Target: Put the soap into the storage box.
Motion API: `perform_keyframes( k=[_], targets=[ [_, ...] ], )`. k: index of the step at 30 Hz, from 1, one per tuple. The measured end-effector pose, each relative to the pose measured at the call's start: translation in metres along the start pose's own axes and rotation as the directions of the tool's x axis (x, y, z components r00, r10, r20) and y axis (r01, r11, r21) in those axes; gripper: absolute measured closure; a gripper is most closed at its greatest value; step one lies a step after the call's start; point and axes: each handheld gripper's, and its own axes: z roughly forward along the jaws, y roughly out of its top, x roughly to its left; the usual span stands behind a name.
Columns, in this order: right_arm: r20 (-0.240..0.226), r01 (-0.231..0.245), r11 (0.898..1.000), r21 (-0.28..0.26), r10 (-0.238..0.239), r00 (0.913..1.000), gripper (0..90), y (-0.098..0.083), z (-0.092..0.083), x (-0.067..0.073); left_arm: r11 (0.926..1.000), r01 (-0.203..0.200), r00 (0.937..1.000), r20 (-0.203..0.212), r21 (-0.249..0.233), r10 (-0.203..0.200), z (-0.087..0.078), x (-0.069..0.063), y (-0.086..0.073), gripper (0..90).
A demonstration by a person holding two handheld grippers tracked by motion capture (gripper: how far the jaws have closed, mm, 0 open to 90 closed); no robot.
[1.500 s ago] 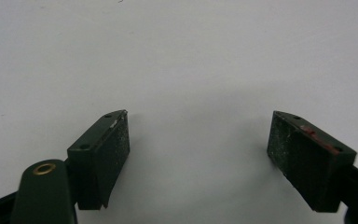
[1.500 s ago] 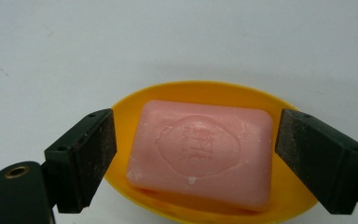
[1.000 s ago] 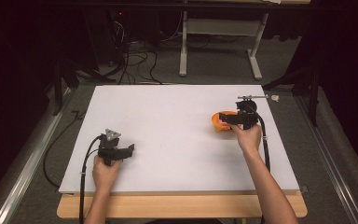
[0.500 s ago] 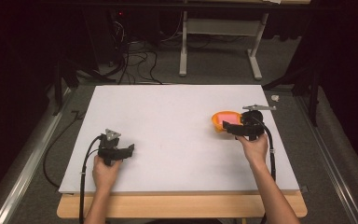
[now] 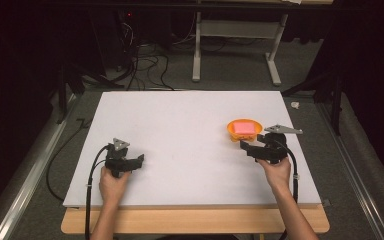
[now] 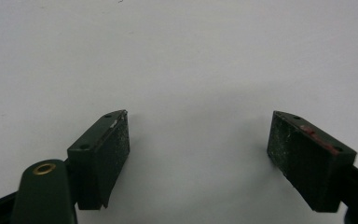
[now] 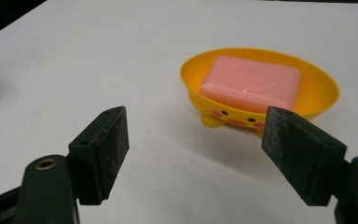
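Right hand-held gripper [image 7: 196, 158] has backed off, jaws wide, soap dish [image 7: 261, 88] just ahead.

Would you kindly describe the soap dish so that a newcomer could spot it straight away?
Look at the white table, toward its right side, just beyond the right gripper. There sits an orange soap dish with a pink bar of soap in it. It is the one brightly coloured thing on the white surface, with small cartoon feet.

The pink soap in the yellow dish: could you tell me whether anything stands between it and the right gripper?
Nothing visible does. The right gripper is open, with bare white table between its jaws and the yellow dish holding the pink soap, which sits just ahead, slightly toward its right jaw.
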Motion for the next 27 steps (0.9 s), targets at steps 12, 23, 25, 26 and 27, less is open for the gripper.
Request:
perform_keyframes(
  k=[12, 23, 25, 26, 27],
  targets=[
    [0.013, -0.001, 1.0, -0.004, 0.001, 0.9999, 24.6, -0.028, 0.0, -0.002, 1.0, 0.0, 1.0, 0.0, 0.0, 0.0, 0.0, 0.0, 0.0, 21.4],
    [0.067, 0.01, 0.999, 0.034, -0.012, 0.9977, 24.6, -0.048, 0.005, -0.009, 1.0, 0.0, 1.0, 0.0, 0.0, 0.0, 0.0, 0.0, 0.0, 21.4],
    [0.078, 0.013, 0.999, 0.04, -0.016, 0.9969, 24.6, -0.05, 0.005, -0.011, 1.0, 0.0, 1.0, 0.0, 0.0, 0.0, 0.0, 0.0, 0.0, 21.4],
    [0.079, 0.009, 0.999, 0.041, -0.013, 0.9968, 24.6, -0.051, 0.005, -0.011, 1.0, 0.0, 1.0, 0.0, 0.0, 0.0, 0.0, 0.0, 0.0, 21.4],
    [0.083, 0.008, 0.999, 0.046, -0.012, 0.9965, 24.6, -0.052, 0.005, -0.012, 1.0, 0.0, 1.0, 0.0, 0.0, 0.0, 0.0, 0.0, 0.0, 21.4]
  ],
)
